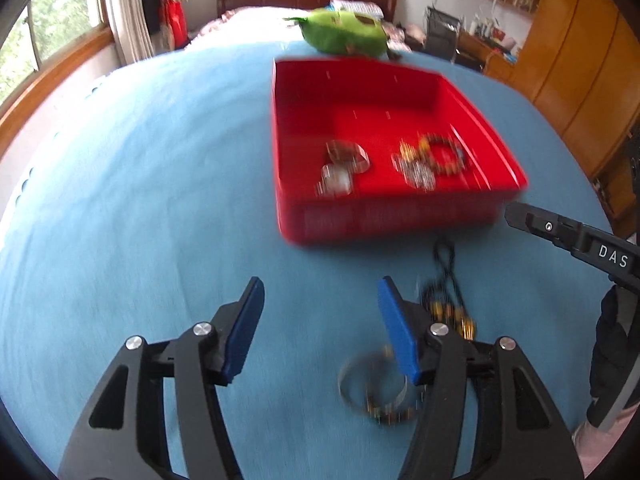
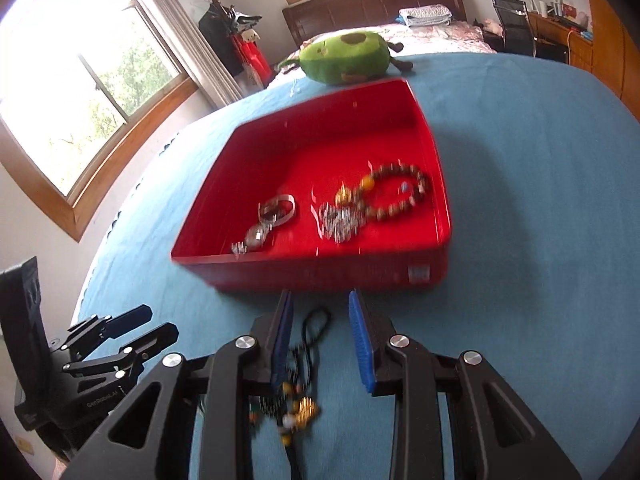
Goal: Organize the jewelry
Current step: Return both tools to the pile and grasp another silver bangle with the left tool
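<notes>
**Ana:** Left gripper first: its blue pads gape wide with nothing between them, above the blue cloth. Just by its right-hand pad lies a silver bangle, flat on the cloth, partly hidden behind that finger.

**Ben:** How would that one handle?

**Ana:** I'd judge it stiff, light and slick, a thin metal hoop. It has no long axis to speak of, so pinching across the band at its rim seems best. The blur hides any clasp.

**Ben:** And further right?

**Ana:** Right gripper hovers with its jaws apart too, holding nothing. Under it lies a black cord necklace with gold and pale beads bunched at the near end. Its loop reaches toward the red tray, stopping just short of the near wall.

**Ben:** So its long axis runs from the gripper toward the tray?

**Ana:** Roughly, yes: beads nearest the wrist, cord loop pointing away. It looks limp and light, so it'll sag and swing. I'd take it at the bead cluster, where there's bulk to bite on; the thin cord could slip between pads.

**Ben:** What's already in the tray?

**Ana:** A silver piece on the left, a sparkly chain in the middle, and a brown bead bracelet on the right.
</notes>
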